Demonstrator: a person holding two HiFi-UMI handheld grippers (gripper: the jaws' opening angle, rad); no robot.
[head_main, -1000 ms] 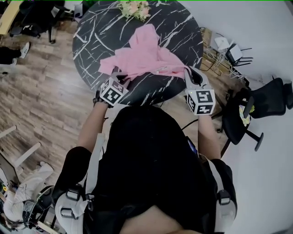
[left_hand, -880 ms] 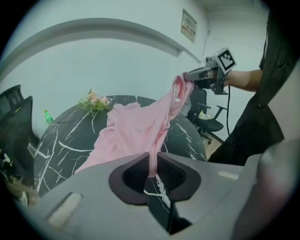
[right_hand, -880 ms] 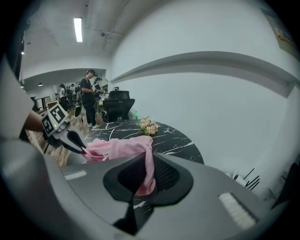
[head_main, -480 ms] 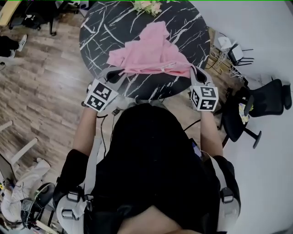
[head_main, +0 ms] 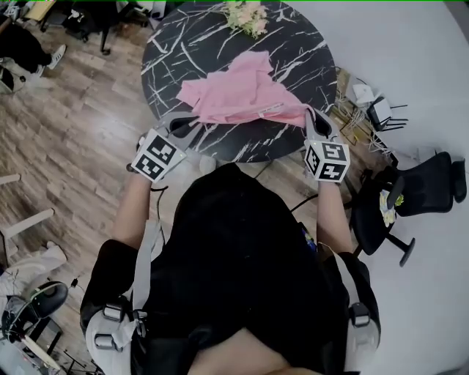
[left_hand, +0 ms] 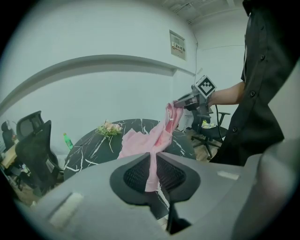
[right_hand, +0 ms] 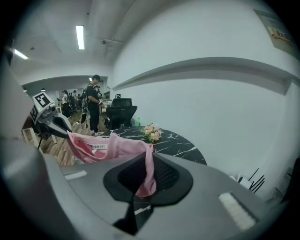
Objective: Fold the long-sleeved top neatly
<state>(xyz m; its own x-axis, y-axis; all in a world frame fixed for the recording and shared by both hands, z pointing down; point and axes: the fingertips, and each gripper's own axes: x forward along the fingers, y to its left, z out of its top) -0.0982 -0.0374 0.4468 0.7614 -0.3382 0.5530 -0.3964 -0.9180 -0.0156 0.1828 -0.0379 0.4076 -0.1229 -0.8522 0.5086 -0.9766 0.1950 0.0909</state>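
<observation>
One flower bunch is set at the far edge of the round black marble table; a black office chair is parked to the right. The pink long-sleeved top is rumpled, its near edge lifted and stretched, the rest left on the table. Left gripper and right gripper are each clamped on one end of that edge, held apart and angled down.
</observation>
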